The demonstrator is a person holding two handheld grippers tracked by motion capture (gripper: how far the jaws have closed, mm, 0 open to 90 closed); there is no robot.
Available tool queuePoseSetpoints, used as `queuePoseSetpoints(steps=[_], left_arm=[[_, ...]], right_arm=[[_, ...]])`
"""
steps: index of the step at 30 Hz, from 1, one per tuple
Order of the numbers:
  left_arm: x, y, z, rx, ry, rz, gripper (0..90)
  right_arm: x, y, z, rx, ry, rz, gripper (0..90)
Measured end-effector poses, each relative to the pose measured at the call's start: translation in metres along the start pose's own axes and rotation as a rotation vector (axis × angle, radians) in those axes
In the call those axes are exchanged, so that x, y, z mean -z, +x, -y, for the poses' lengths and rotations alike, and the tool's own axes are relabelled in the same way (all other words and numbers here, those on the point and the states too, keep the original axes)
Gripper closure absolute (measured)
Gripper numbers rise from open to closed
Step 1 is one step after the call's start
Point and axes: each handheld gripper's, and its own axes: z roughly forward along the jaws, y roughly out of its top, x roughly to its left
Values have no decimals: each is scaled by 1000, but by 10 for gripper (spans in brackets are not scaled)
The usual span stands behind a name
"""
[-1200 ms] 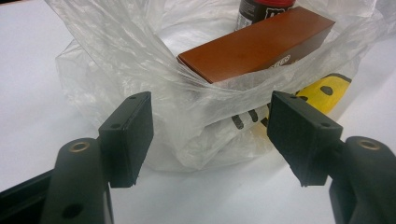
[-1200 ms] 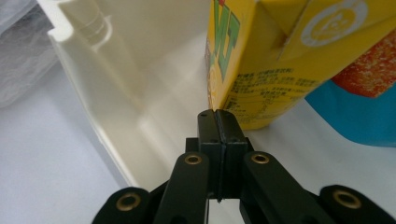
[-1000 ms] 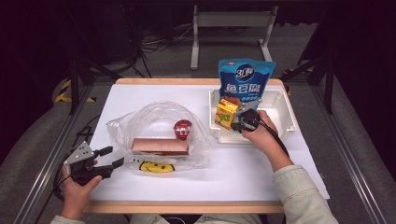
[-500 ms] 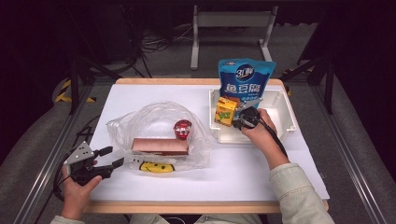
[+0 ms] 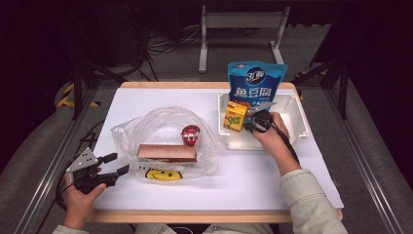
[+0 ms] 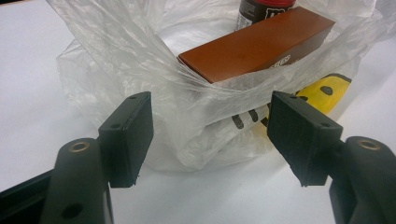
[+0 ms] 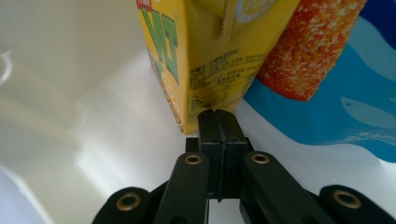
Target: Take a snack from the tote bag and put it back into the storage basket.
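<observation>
Between my right gripper's [image 7: 217,122] jaws nothing sat; they stayed pressed together, tips right against the yellow juice carton [image 7: 210,51] standing in the white tray [image 5: 297,117], blue snack pouch [image 5: 256,83] leaning behind it. Over on my left gripper [image 6: 210,135], jaws stood wide apart, facing the clear plastic bag [image 6: 140,70] holding the brown box [image 6: 257,44] and red-capped jar [image 5: 190,135]. Neither hand had moved since a second ago.
</observation>
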Motion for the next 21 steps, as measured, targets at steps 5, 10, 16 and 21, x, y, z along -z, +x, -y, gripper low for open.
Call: queuePoseSetpoints(steps=[5, 10, 16, 21], left_arm=[[0, 0, 0, -1, 2, 1, 321], [0, 0, 0, -3, 3, 3, 321], [0, 0, 0, -2, 2, 1, 321], [0, 0, 0, -2, 2, 3, 321]], right_arm=[[4, 5, 0, 4, -8, -22, 900], [9, 14, -4, 24, -36, -60, 900], [1, 16, -7, 19, -59, -46, 900], [1, 10, -5, 0, -59, -31, 900]])
